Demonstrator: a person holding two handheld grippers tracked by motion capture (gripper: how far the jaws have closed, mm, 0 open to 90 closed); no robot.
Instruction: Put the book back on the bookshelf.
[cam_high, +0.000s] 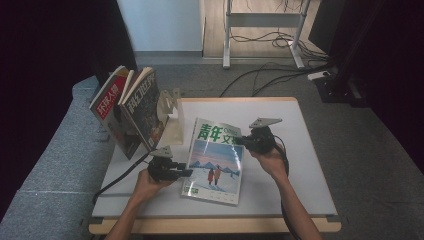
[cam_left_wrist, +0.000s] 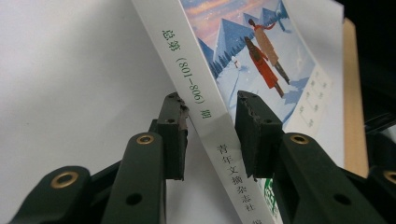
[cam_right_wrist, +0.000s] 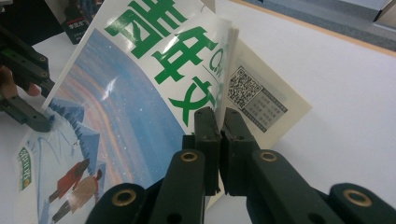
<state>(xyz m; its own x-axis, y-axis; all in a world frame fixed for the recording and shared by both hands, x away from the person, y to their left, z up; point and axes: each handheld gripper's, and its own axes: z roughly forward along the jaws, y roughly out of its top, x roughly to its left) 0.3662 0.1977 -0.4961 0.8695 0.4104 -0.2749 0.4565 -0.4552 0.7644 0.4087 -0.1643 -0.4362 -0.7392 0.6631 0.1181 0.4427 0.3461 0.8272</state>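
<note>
Right gripper view shows the right tool (cam_right_wrist: 218, 122) clenched on the magazine (cam_right_wrist: 135, 107) cover edge. The left tool (cam_left_wrist: 211, 122) is open, straddling the spine, which runs away along the white surface (cam_left_wrist: 70, 70), cover facing up.

This looks like a lab or office test room, though its dark edges hide much. A white table (cam_high: 300, 165) stands on grey carpet (cam_high: 380, 150). Behind it, loose cables (cam_high: 270, 75) trail across the floor past a metal desk frame (cam_high: 262, 30) and a power strip (cam_high: 318, 75).
</note>
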